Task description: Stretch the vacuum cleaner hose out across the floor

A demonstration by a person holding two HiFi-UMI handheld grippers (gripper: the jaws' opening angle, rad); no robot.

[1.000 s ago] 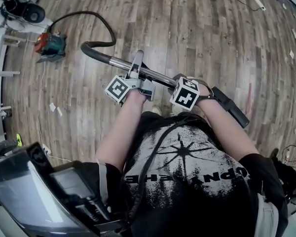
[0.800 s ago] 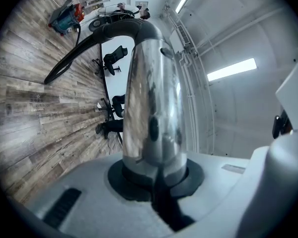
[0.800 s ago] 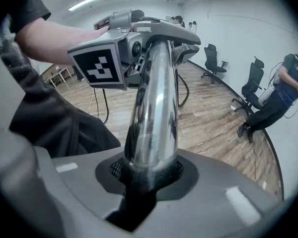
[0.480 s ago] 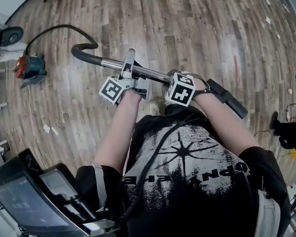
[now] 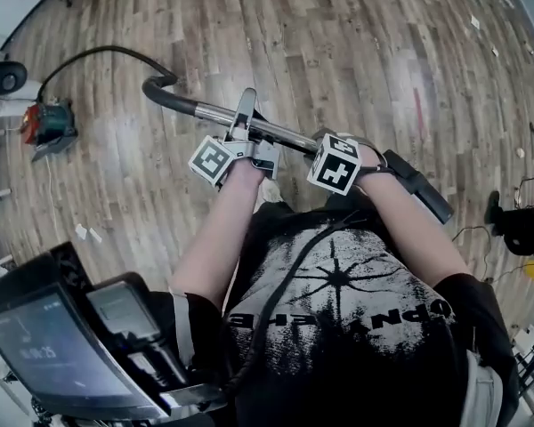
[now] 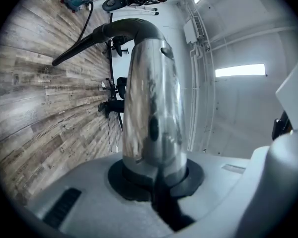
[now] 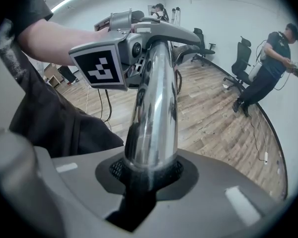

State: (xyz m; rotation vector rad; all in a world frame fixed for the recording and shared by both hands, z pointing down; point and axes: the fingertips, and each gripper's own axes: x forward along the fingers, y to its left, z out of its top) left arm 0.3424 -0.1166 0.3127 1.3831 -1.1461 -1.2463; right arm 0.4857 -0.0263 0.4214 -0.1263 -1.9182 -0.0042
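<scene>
Both grippers hold a chrome vacuum wand (image 5: 285, 136) level over the wooden floor. My left gripper (image 5: 246, 124) is shut on the wand near its black curved handle (image 5: 165, 92). Further right, my right gripper (image 5: 367, 157) is shut on it beside the black end piece (image 5: 418, 188). A black hose (image 5: 89, 56) arcs from the handle to the red and teal vacuum cleaner (image 5: 43, 124) at the left. The left gripper view looks along the wand (image 6: 151, 93) to the handle (image 6: 131, 28) and hose (image 6: 72, 53). In the right gripper view the wand (image 7: 154, 108) runs up to the left gripper's marker cube (image 7: 100, 66).
A dark screen on a stand (image 5: 53, 345) fills the lower left. A thin white cord (image 5: 52, 181) lies near the vacuum, and black gear with cables (image 5: 516, 225) sits at the right. Office chairs (image 7: 241, 63) and a standing person (image 7: 270, 66) are across the room.
The wand and both grippers now stand further from the vacuum cleaner, and the hose arcs longer between them. Both grips are unchanged.
</scene>
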